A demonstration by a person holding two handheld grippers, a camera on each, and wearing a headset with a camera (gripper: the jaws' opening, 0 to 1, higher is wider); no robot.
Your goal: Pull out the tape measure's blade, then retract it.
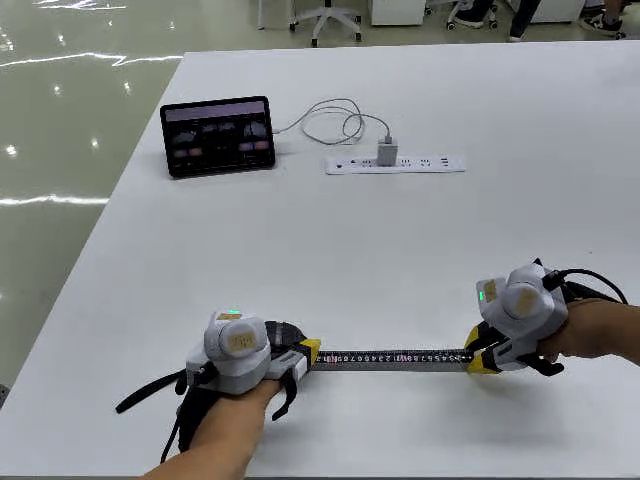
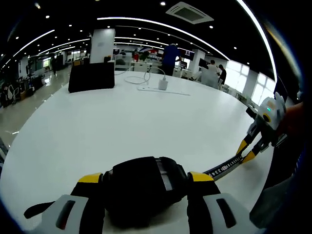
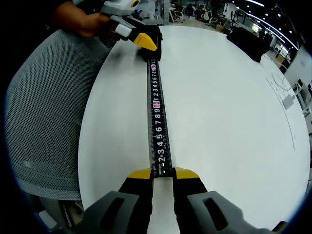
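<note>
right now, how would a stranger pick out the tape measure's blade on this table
Start at the near edge of the white table. The blade is the thin dark strip stretched from the tape measure case in the left gripper to the right gripper. Unlike the white power strip farther back, it is printed with numbers.

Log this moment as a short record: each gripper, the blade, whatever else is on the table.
left hand-held gripper: shut on the tape measure case
right hand-held gripper: shut on the blade near its end
blade: pulled out, stretched straight between the two grippers just above the table
elsewhere: tablet, power strip with a charger plugged in, far side
</note>
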